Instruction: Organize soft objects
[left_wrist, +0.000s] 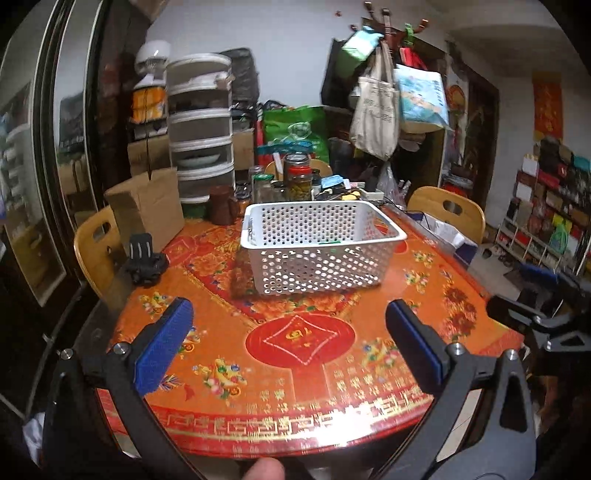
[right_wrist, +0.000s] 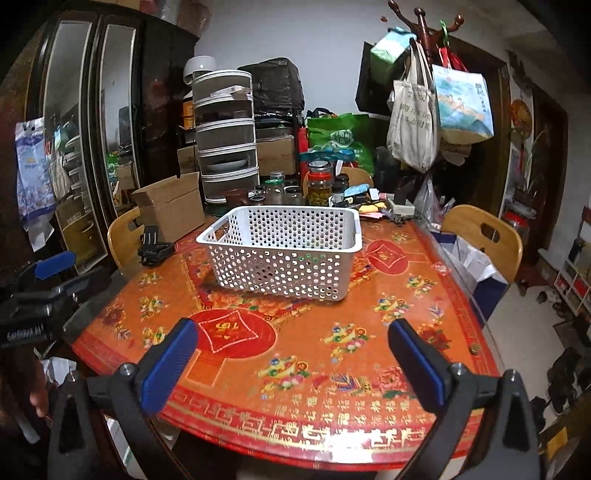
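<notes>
Cluttered storage fills the room behind a round desk (right_wrist: 424, 306) covered in an orange and red patterned cloth with gold borders. One white perforated basket (right_wrist: 284, 254) stands on the desk past its middle, upright, with only a small green scrap visible inside; no soft objects can be made out on the desk. Two wooden chairs flank it: one on the left (right_wrist: 123, 240) and one on the right (right_wrist: 484, 236). One open cardboard box (right_wrist: 170, 210) sits at the far left of the desk, with a small black camera mount (right_wrist: 153, 245) just beside it. Behind the basket, a cluster of glass jars (right_wrist: 317, 184) lines the far edge, and one tall tiered white food cover (right_wrist: 225, 140) rises at the far left. One coat stand (right_wrist: 421, 44) at the far right carries several tote bags.

Two claws hover over the near edge of the desk. The left claw (left_wrist: 288, 339) is spread wide, blue pads apart, nothing between them. The right claw (right_wrist: 291, 350) is likewise spread wide and empty. Nothing stands between either claw and the basket.
</notes>
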